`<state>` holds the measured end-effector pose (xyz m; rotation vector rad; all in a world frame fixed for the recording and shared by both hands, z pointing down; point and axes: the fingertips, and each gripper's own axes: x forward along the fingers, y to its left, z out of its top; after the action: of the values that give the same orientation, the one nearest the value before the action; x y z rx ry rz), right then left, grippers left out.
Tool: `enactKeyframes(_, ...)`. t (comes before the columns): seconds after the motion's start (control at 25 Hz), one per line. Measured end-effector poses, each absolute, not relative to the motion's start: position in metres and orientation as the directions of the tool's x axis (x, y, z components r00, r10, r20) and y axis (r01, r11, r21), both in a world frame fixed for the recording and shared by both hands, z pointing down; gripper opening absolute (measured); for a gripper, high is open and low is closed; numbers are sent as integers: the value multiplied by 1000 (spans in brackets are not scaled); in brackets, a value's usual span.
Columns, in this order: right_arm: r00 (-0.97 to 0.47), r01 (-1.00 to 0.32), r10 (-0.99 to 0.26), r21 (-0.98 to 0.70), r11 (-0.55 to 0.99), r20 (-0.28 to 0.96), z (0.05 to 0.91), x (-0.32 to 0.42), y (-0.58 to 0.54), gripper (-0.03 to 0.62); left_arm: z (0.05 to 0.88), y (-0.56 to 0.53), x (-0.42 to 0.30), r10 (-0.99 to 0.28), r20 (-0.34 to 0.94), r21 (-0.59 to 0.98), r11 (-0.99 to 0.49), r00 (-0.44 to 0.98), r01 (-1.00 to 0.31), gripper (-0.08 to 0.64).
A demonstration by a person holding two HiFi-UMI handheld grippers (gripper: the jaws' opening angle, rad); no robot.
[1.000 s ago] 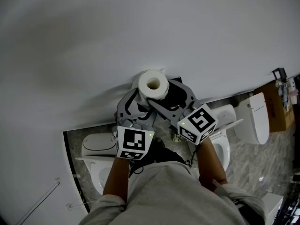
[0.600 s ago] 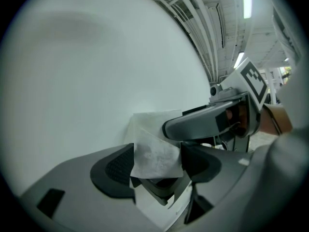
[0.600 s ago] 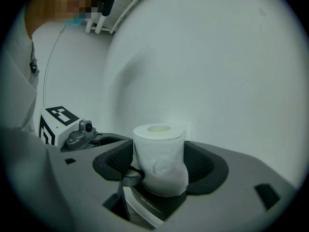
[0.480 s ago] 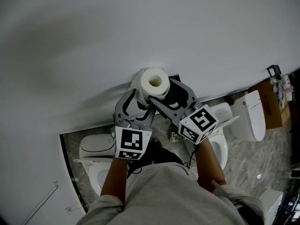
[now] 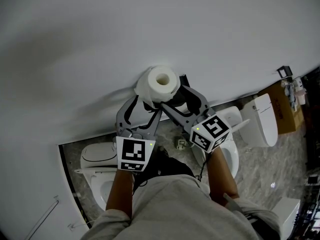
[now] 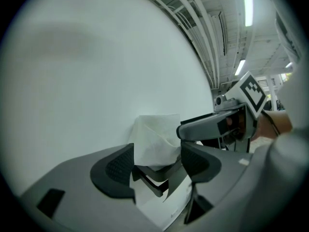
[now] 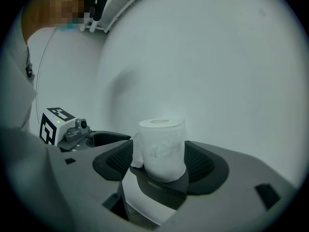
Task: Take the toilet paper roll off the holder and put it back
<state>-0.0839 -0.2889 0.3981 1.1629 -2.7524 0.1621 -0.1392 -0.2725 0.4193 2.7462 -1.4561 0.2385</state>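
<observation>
Plain white wall (image 5: 150, 29) fills the background | white toilet paper roll (image 5: 159, 81) stands upright on black holder (image 7: 159, 190), holder mostly hidden beneath it | my right gripper (image 7: 159, 158) clamps the roll's two sides | my left gripper (image 6: 157, 161) presses paper between both pads, roll cut off behind them.

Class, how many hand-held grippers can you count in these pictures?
2. The left hand-held gripper reaches the toilet paper roll from the head view's left, the right hand-held gripper from its right. Both have jaws around the roll. None looks hidden.
</observation>
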Motion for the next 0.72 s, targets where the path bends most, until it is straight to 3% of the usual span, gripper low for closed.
enactKeyframes(0.48, -720, -690, -677, -57, 721, 150, 397, -63, -256, 305, 418, -243, -140, -870, 137, -55, -484, 474, -873, 307)
enactKeyframes(0.6, -724, -688, -677, -62, 723, 131, 393, -49, -247, 305, 411, -234, -132, -887, 99, -15, -455, 451, -891, 273)
enactKeyframes(0.72, -729, -685, -679, -97, 722, 91, 387, -28, -234, 305, 408, -220, -120, -908, 79, -6, -414, 412, -910, 181)
